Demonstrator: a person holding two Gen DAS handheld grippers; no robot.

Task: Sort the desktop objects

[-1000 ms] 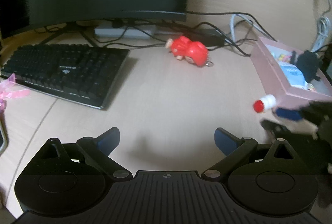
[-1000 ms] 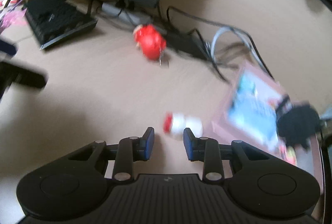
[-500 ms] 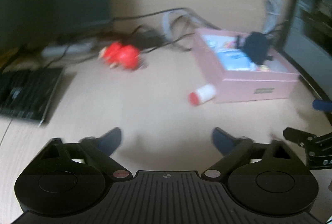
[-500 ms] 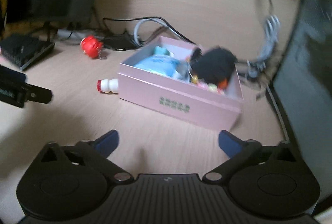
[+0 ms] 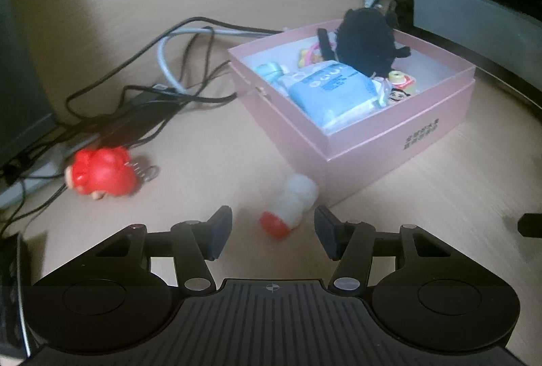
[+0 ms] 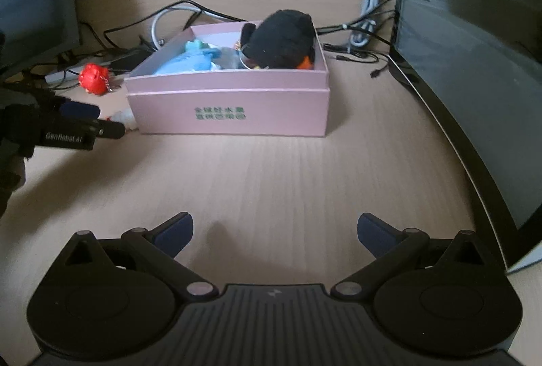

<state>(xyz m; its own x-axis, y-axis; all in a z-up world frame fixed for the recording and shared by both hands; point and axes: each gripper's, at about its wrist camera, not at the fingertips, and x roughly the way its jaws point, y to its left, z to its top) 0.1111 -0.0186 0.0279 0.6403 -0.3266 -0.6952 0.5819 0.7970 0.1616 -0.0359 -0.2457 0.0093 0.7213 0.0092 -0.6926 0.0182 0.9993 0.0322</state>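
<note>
Left gripper (image 5: 272, 232) has just been closing around the small white plastic bottle with a red cap (image 5: 288, 208), which lies on the worktop (image 5: 440, 196) just beside the pink cardboard box (image 5: 389, 142); its pads do not yet press it. A second ago it hung wide open far from that box. Right gripper (image 6: 274, 234), shut at the bottle then, has let go and now stands wide open, empty, before the box. The pick has changed hands, and the bottle is not yet sorted.

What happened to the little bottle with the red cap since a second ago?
The right gripper let go of the little bottle and backed away, open. The left gripper swung over, and its fingers have been closing around the bottle without touching it yet. The pink box and red toy stayed put.
</note>
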